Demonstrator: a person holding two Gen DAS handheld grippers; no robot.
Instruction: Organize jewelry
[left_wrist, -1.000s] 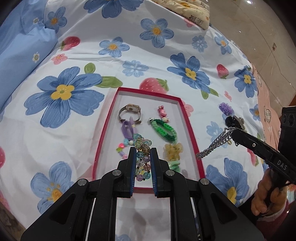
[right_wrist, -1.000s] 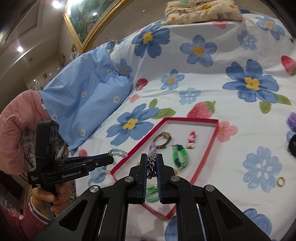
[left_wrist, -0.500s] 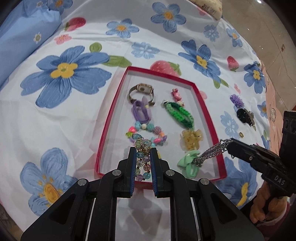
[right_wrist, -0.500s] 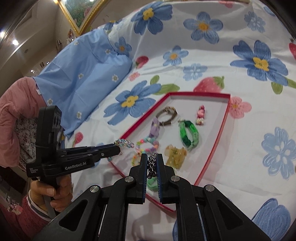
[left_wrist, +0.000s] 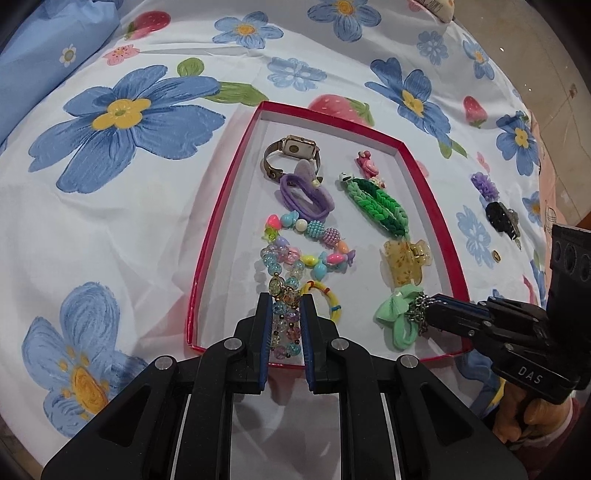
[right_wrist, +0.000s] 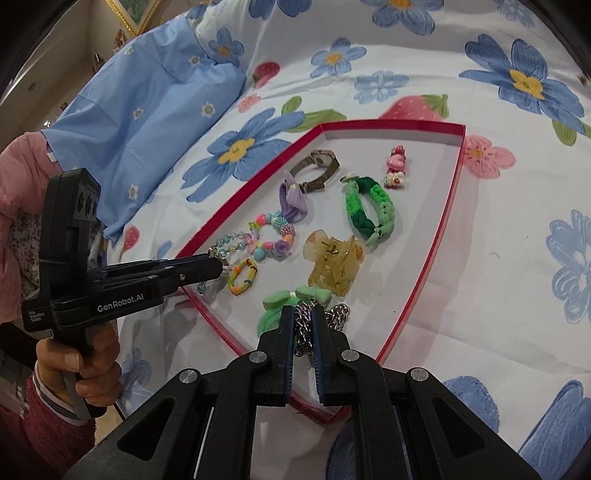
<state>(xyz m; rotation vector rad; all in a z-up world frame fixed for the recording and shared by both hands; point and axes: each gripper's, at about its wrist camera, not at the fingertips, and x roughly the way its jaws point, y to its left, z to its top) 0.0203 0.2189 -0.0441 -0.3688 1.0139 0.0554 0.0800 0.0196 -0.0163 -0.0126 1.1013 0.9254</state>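
A red-rimmed tray (left_wrist: 236, 192) (right_wrist: 448, 218) lies on the flowered bedspread. It holds a watch (left_wrist: 291, 153), a purple band (left_wrist: 306, 192), a green braided band (left_wrist: 380, 205) (right_wrist: 367, 210), a bright bead bracelet (left_wrist: 310, 243), a yellow ring (left_wrist: 325, 299), an amber hair claw (left_wrist: 404, 260) (right_wrist: 334, 267) and a green bow tie (left_wrist: 397, 314) (right_wrist: 284, 301). My left gripper (left_wrist: 283, 306) (right_wrist: 221, 267) is shut on a clear bead bracelet (left_wrist: 282, 325) low over the tray's near left corner. My right gripper (right_wrist: 303, 317) (left_wrist: 424, 314) is shut on a silver chain (right_wrist: 334, 317), whose loose end rests by the bow.
On the bedspread right of the tray lie a purple flower clip (left_wrist: 484, 184), a black clip (left_wrist: 502, 218) and a small gold ring (left_wrist: 496, 255). A blue pillow (right_wrist: 147, 107) lies at the left. A hand (right_wrist: 85, 365) in a pink sleeve holds the left gripper.
Both grippers have come down toward the tray with their jewelry. The chain, hanging free beside the tray before, now touches the tray floor by the green bow; the bead bracelet hangs over the near left corner.
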